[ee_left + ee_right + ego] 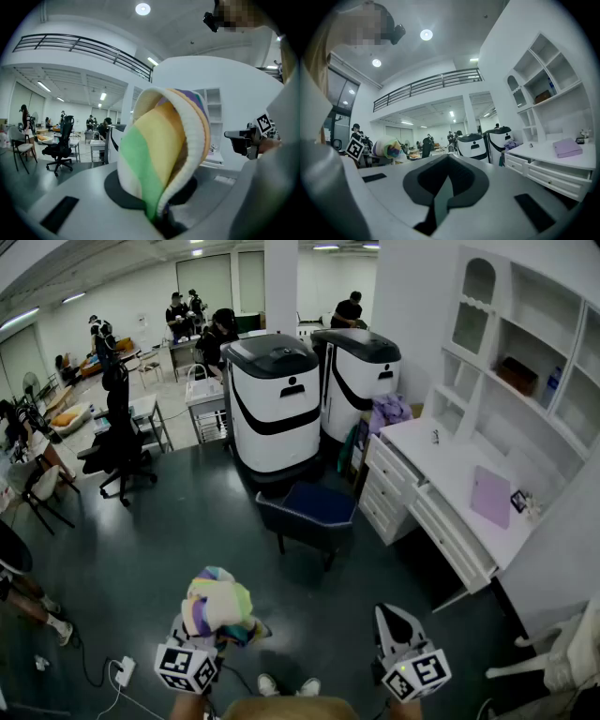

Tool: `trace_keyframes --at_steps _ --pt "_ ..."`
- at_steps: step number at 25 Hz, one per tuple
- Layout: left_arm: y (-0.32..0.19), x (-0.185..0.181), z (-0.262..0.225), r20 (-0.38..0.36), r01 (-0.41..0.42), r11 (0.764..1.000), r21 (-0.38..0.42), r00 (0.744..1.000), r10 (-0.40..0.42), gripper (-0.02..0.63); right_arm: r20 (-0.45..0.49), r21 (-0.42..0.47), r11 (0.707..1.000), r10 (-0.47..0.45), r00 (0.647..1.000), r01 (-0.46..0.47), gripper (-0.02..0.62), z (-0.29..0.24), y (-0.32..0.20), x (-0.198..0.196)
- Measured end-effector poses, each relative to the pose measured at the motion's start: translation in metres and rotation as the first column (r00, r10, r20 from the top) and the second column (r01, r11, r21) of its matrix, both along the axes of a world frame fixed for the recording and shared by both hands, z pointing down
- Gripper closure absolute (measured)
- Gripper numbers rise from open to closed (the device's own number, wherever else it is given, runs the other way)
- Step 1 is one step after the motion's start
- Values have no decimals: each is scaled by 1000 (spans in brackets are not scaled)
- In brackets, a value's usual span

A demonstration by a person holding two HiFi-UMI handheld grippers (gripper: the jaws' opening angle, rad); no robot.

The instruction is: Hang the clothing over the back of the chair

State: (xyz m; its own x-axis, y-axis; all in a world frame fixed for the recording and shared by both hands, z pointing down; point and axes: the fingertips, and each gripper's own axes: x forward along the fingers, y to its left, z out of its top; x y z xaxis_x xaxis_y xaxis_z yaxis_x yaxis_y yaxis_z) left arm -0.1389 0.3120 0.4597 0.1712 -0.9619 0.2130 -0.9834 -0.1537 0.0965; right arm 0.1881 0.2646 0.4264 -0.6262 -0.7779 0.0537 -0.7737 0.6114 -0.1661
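The clothing (217, 604) is bunched up in your left gripper (161, 216), near you and left of centre, well short of the chair (314, 512). The jaws are clenched on just a narrow pinch of fabric at the bottom of the bundle. That is the risk: with so little cloth in the grip, a quick swing could pull it free and drop it on the dark floor. Since it is wadded, it may also land on the chair back as a lump and slide off rather than drape.

It looks like a soft knit in pastel stripes of green, yellow, cream and purple, folded over itself with a thick pale edge.

Your right gripper (445, 183) is to the right, jaws closed on nothing, free to spread the cloth. The chair stands farther off at centre, beside the white desk (450, 474).
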Motion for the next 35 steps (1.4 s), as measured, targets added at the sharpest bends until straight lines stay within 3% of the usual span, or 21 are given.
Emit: trace_keyframes --at_steps 11,16,20,26,35 --pt "13 19 6 11 2 999 33 1000 -2 565 15 4 999 -38 999 38 595 17 -4 7" --pt "16 18 10 7 11 1000 12 1000 -11 565 105 -27 995 -91 990 94 594 19 -10 -2" --pt "3 6 27 -2 17 1000 -12 1000 -17 565 85 -39 993 -111 990 115 594 30 -27 -22" --pt "-52 -18 50 -37 -14 999 -46 999 12 565 53 -83 990 -108 993 112 592 45 -65 -56" --pt "-209 -82 45 -94 -120 993 10 988 120 565 -6 -94 994 -60 998 59 592 37 -189 -141"
